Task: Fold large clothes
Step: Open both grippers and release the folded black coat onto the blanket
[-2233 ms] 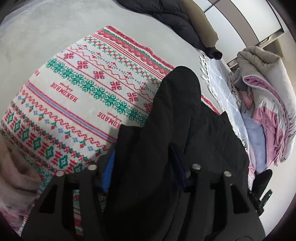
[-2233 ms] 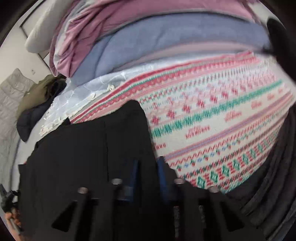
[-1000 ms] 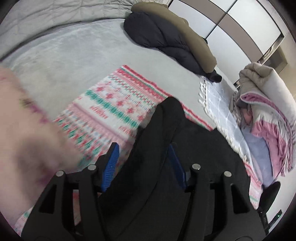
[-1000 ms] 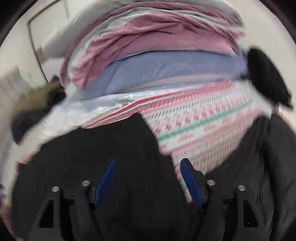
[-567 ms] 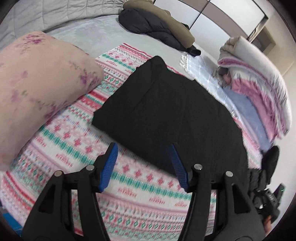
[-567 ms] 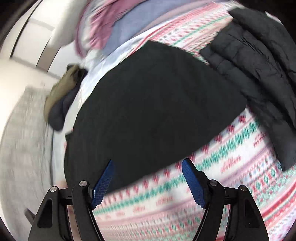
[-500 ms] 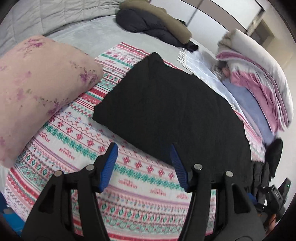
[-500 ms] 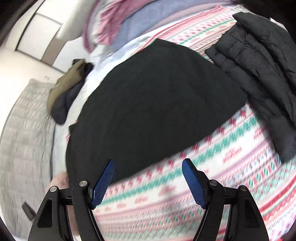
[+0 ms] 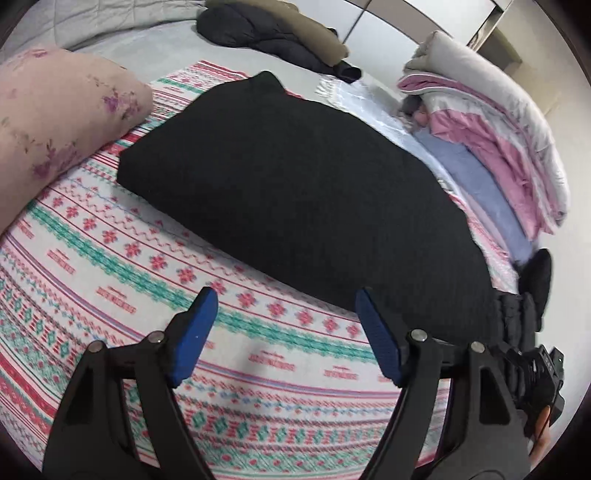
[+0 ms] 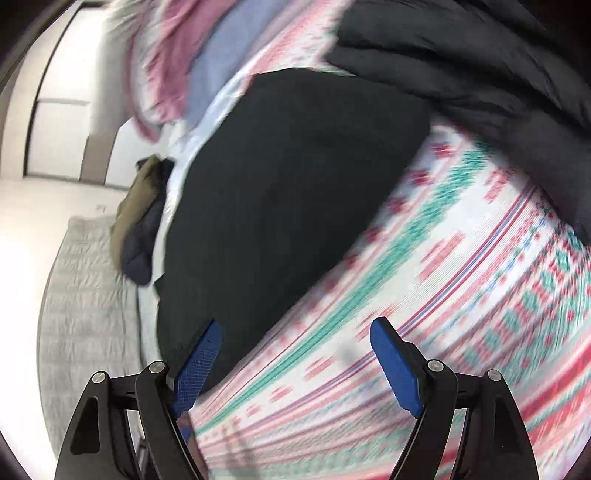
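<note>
A black garment (image 9: 295, 177) lies folded into a flat rectangle on a red, green and white patterned blanket (image 9: 110, 280). My left gripper (image 9: 284, 295) is open and empty, held above the blanket just in front of the garment's near edge. In the blurred right wrist view the same black garment (image 10: 288, 192) lies ahead and to the left. My right gripper (image 10: 295, 325) is open and empty, above the blanket (image 10: 461, 295), its left finger over the garment's corner.
A pink floral pillow (image 9: 55, 122) lies left of the garment. A dark jacket with an olive one (image 9: 273, 29) lies at the back. Stacked pink, blue and grey bedding (image 9: 498, 147) lies at the right. A black puffer jacket (image 10: 498, 81) lies right of the garment.
Both grippers let go of the black garment, opened and pulled back from it. The garment now lies folded flat on the blanket. The right view is still swinging.
</note>
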Demonstrator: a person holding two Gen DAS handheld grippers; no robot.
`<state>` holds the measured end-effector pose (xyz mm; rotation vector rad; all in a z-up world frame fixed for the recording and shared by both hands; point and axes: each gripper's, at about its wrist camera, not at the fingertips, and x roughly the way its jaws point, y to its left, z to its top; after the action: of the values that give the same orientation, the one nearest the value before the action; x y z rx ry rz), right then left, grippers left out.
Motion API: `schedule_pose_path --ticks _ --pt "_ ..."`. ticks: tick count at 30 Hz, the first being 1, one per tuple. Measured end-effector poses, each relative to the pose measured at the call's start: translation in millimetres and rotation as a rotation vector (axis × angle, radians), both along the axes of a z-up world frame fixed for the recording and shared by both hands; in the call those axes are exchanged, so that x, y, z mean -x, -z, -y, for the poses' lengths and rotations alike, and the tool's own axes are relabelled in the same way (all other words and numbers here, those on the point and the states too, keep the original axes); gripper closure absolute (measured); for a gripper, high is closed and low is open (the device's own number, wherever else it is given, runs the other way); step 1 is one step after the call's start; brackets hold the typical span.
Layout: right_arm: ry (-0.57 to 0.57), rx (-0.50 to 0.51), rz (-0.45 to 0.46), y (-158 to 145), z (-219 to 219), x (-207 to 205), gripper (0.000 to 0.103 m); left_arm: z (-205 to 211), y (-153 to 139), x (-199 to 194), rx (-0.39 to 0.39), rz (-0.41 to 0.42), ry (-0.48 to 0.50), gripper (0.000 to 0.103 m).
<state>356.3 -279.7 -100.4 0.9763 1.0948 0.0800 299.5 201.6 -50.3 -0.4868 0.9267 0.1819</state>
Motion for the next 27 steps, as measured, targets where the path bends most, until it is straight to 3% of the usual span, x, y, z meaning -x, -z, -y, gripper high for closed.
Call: schedule_pose_path --ticks 3,7,10,16,20,24,27 --pt "0.078 0.017 0.017 24.7 35.9 -5.2 0.019 -16.0 12.2 -13.4 0.002 -0.016 -0.027 0.026" --pt "0.142 -0.076 0.069 34.2 58.4 -17.3 0.019 -28.1 22.2 -25.3 0.003 -0.025 -0.07 0.026" --pt "0.136 -0.033 0.124 26.6 54.6 -30.5 0.019 -26.5 30.7 -32.7 0.021 -0.006 -0.076 0.026" --pt "0.124 -0.102 0.16 40.9 44.7 -47.7 0.019 -7.6 54.2 -48.6 -0.026 -0.064 -0.028 0.025" --pt "0.16 -0.106 0.192 46.7 45.2 -54.2 0.018 -7.6 54.4 -53.0 0.008 -0.067 -0.03 0.025" --pt "0.184 -0.082 0.202 41.3 39.2 -62.1 0.018 -0.9 46.1 -47.1 -0.033 -0.045 -0.004 0.025" --pt "0.199 -0.094 0.294 18.9 35.2 -58.9 0.018 0.3 51.3 -48.6 -0.033 -0.068 0.003 0.025"
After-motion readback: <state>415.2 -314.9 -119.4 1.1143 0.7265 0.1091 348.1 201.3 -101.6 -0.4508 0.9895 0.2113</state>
